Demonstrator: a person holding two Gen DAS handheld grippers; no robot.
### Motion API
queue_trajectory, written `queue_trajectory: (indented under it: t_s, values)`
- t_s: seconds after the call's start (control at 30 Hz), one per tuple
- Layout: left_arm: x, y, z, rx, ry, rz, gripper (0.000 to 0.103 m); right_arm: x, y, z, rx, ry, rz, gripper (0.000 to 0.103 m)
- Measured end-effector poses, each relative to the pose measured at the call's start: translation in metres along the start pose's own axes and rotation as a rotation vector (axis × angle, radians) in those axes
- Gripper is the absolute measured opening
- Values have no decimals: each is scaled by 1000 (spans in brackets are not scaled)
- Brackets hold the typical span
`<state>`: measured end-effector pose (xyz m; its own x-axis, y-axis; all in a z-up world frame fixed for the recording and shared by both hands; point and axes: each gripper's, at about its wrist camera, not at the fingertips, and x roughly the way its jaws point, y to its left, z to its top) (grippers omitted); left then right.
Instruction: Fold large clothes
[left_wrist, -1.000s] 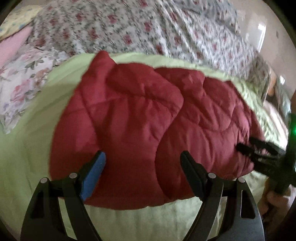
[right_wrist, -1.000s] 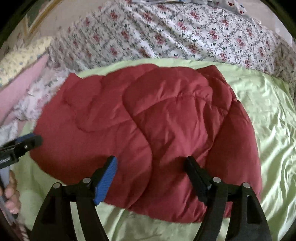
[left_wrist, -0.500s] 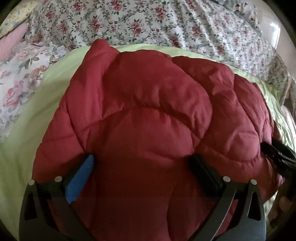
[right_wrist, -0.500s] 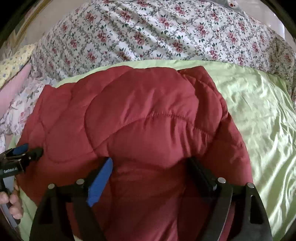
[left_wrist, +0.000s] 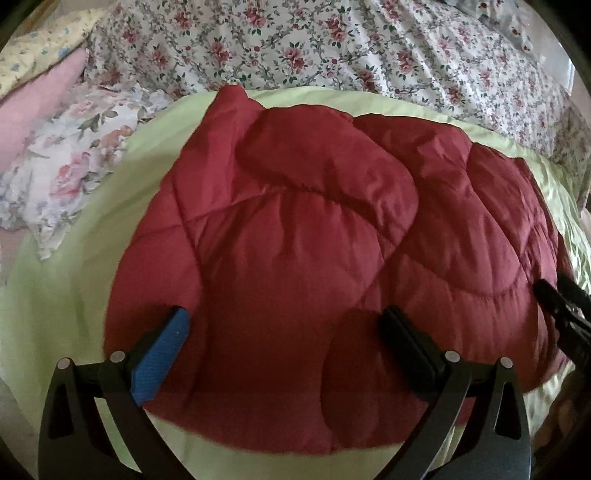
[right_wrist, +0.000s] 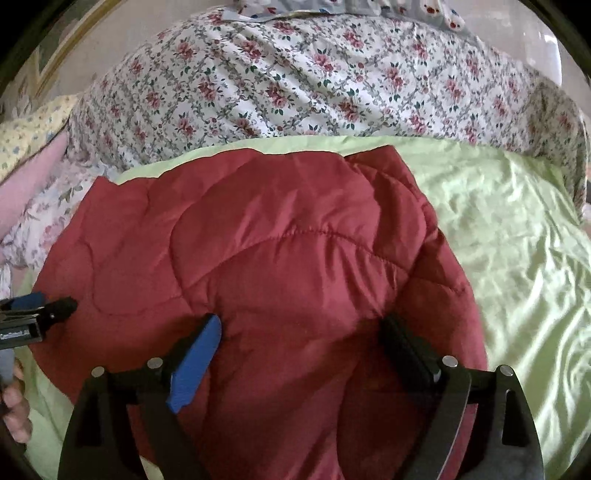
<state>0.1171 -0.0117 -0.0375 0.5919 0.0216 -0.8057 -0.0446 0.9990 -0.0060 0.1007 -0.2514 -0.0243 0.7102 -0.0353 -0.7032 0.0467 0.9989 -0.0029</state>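
A dark red quilted puffer garment (left_wrist: 332, 266) lies folded in a thick bundle on a light green sheet (left_wrist: 74, 280); it also fills the right wrist view (right_wrist: 280, 266). My left gripper (left_wrist: 284, 332) is open, its fingers spread over the garment's near left part. My right gripper (right_wrist: 299, 339) is open over the garment's near right part. The right gripper's fingertips (left_wrist: 561, 299) show at the right edge of the left wrist view. The left gripper's fingertips (right_wrist: 48, 308) show at the left edge of the right wrist view.
A floral-print duvet (right_wrist: 314, 85) is bunched behind the green sheet (right_wrist: 517, 240). Floral and pink pillows (left_wrist: 55, 140) lie at the far left. A hand (right_wrist: 14, 410) holds the left gripper at the lower left.
Both grippers dropped close onto the garment half a second ago, then the left one pulled back a little, so the near edge of the garment shows again. Both stayed open.
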Motion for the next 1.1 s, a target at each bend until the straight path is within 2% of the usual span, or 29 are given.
queue_trajectory:
  t_s: [0.23,0.43,0.57,0.77,1.1]
  values:
    - [-20,1,-14,35,-13,15,103,-39,10,-18,46,-13,41,90]
    - [-36,4,-24,35,-44,45,103,-59,28,-32,1,53,97,93]
    - [-48,9,-34,50,-58,39,103,-67,42,-43,-28,88,116,95]
    - [-61,16,-48,79,-76,39,103,-76,57,-49,-59,116,130,95]
    - [-69,20,-62,91,-62,49,103,-96,70,-50,-103,127,132,98]
